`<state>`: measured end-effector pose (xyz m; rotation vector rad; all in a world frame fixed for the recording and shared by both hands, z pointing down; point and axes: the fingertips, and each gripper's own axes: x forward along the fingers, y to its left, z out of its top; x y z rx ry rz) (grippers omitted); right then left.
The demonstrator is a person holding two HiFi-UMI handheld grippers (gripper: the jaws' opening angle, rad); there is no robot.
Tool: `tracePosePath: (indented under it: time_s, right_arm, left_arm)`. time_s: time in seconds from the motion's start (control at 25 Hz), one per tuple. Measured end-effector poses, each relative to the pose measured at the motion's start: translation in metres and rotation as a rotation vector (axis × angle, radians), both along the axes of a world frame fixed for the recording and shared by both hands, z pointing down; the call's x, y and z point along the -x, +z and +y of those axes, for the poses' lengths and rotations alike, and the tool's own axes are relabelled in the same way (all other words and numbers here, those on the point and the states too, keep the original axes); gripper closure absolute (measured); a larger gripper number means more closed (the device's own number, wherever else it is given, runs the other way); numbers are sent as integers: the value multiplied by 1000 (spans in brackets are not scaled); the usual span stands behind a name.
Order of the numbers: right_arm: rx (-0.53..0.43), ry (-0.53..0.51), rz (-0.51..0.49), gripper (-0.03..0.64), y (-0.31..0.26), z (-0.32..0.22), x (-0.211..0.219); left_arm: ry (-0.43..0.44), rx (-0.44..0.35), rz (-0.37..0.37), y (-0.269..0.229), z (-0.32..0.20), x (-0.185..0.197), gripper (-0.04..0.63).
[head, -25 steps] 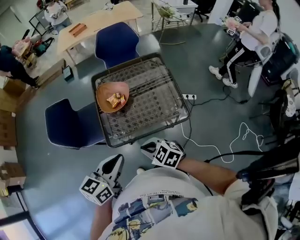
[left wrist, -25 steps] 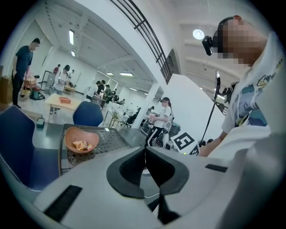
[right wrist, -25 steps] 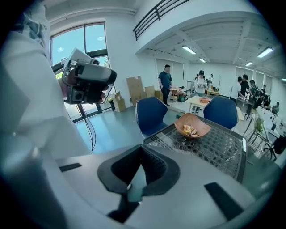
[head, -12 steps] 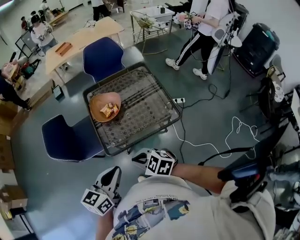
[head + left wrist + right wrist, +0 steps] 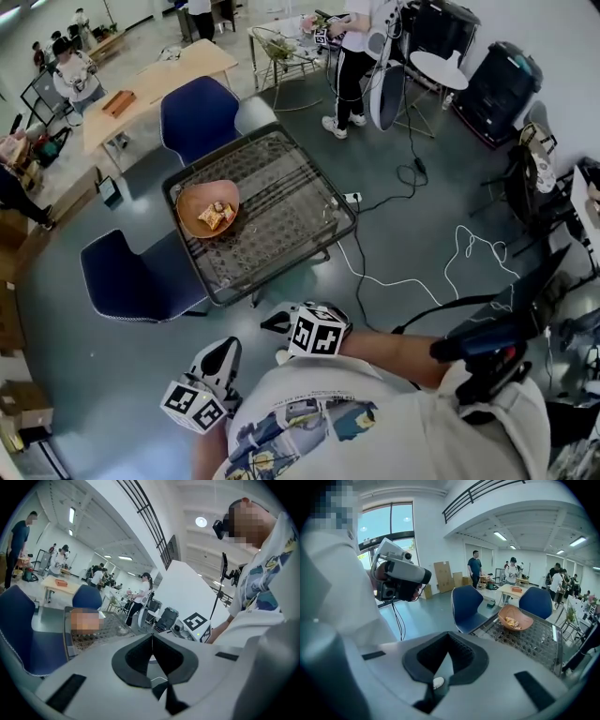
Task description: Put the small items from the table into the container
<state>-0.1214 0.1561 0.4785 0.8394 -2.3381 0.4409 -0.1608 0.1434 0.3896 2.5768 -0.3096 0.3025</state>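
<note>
Evidently the small yellowish items (image 5: 217, 217), wrapped snacks by the look of them, lie heaped in the orange bowl (image 5: 191, 199) on the wire-mesh table (image 5: 291, 220); none shows loose on the mesh. They should be light, crinkly and perhaps slippery, so best pinched across the middle. The left gripper (image 5: 228, 345) and right gripper (image 5: 274, 323) are both closed on nothing, close to the person's body and well apart from the table.
</note>
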Motion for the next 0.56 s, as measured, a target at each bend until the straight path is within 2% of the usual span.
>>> tracePosePath:
  time_s: [0.56]
  right_arm:
    - [1, 0, 34, 607, 3, 18, 31]
  left_arm:
    - [-9, 25, 25, 17, 23, 41, 586]
